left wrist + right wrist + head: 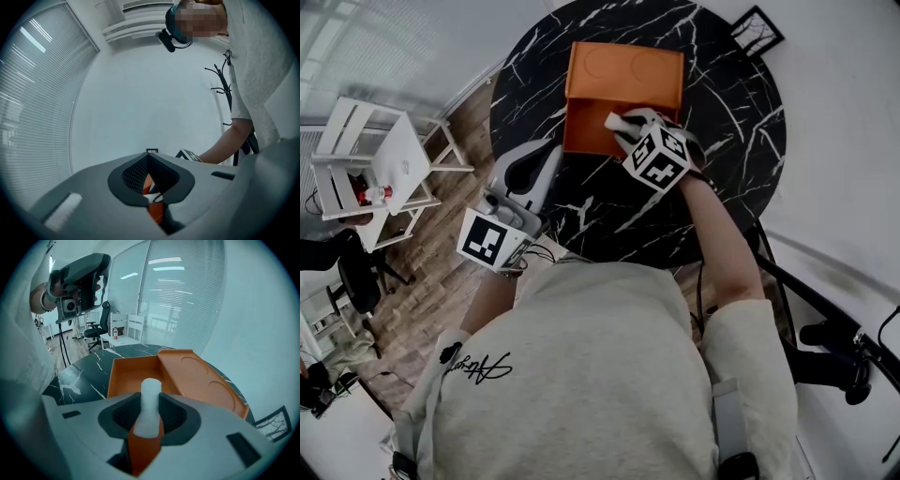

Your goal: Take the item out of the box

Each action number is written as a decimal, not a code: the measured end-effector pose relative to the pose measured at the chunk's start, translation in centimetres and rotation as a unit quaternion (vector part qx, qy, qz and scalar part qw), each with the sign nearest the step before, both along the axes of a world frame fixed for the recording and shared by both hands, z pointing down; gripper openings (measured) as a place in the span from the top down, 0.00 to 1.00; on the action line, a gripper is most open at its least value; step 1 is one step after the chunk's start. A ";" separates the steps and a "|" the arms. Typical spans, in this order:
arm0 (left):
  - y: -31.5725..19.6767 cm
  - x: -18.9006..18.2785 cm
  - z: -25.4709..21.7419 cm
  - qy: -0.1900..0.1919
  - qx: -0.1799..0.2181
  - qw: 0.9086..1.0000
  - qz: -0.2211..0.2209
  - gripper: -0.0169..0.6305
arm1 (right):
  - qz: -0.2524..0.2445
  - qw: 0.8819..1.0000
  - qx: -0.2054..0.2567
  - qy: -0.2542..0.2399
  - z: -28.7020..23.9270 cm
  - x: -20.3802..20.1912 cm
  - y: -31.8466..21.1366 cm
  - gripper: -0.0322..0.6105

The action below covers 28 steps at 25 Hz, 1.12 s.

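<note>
An orange box stands open on the round black marble table, its lid folded back on the far side. My right gripper hovers over the box's near right corner, shut on a white cylindrical item. In the right gripper view the white item stands upright between the jaws of the right gripper, above the box's bare orange floor. My left gripper hangs over the table's near left edge, apart from the box. Seen in its own view, the left gripper is tilted up at the wall, jaws together with nothing held.
A small black picture frame stands at the table's far right edge. To the left, on the wooden floor, are a white table and chairs and a black office chair. A black stand sits at the right.
</note>
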State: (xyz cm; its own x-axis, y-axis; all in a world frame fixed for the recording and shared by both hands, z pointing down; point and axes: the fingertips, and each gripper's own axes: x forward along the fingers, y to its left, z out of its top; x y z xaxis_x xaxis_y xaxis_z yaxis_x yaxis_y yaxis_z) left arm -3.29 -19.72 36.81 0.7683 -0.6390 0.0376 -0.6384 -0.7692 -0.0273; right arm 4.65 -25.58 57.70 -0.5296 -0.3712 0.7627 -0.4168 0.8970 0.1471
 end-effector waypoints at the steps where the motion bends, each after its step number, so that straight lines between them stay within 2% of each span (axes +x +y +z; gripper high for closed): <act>1: 0.0 0.1 0.0 0.000 0.000 1.000 0.001 0.97 | 0.003 1.000 0.003 -0.003 -0.1 0.1 0.0 0.77; 28: -0.2 1.2 -0.9 0.003 0.008 1.000 0.018 0.97 | 0.074 0.989 0.051 -0.120 -7.1 0.4 0.6 0.77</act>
State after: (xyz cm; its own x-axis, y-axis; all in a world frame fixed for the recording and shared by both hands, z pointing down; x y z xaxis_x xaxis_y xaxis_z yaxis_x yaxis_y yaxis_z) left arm -2.04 -19.97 35.96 0.7914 -0.6109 0.0229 -0.6100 -0.7916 -0.0362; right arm 5.02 -25.01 50.61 -0.6251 -0.5257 0.5769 -0.5756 0.8097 0.1141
